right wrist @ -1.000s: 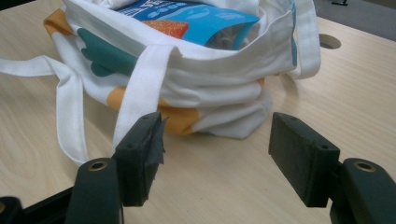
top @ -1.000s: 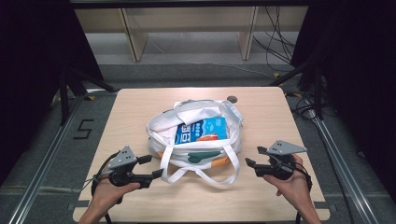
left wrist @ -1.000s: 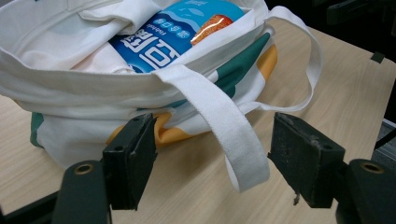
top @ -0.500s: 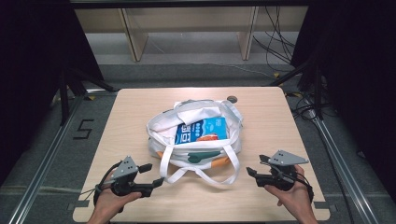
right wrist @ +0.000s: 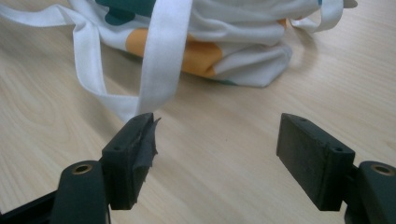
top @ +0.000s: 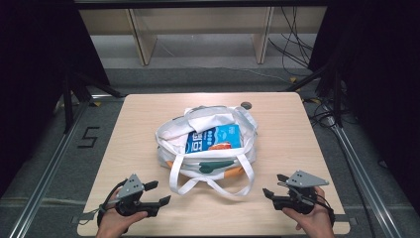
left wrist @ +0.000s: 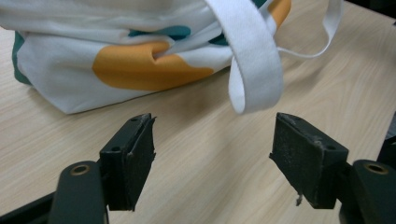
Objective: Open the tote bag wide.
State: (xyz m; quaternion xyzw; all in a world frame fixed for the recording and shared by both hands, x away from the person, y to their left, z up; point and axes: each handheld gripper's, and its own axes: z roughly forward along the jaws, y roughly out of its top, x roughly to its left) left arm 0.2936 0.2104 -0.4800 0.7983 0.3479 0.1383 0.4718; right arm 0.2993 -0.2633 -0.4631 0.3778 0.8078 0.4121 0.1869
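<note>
Just widened: right gripper (top: 272, 184), jaws opening over the last moment, now well apart, with nothing between them but bare table (top: 138, 114). Along its own view (right wrist: 217, 154), a white strap (right wrist: 161, 56) hanging just ahead of the left pad, not pinched, not touched as far as can be told. Left gripper (top: 158, 192) gaping too and empty, spread unchanged; in its view (left wrist: 212, 158), a strap loop (left wrist: 257, 70) dangling just beyond the gap, clear of both pads.

Outward from there: bag (top: 205, 148) slumped mid-table, mouth open, a blue packet (top: 214, 139) lying inside on top, both straps (top: 208, 183) spilling toward the near edge, between the two grippers. Orange and green patches on the near wall (left wrist: 116, 70).

Read as a judgement: nothing held on either side, so no lift or carry under way; wide jaws low beside the straps look like a set-up for taking one strap each. Likely next need: closing in on the loops, one per side, without dragging the bag.

Against a second ago: both hands lower in the high view, drawn a little toward the near edge and sunk closer to the tabletop, left gripper more than right. Right jaws wider than then. Bag, packet and straps lying just as before, no shift to be seen.
</note>
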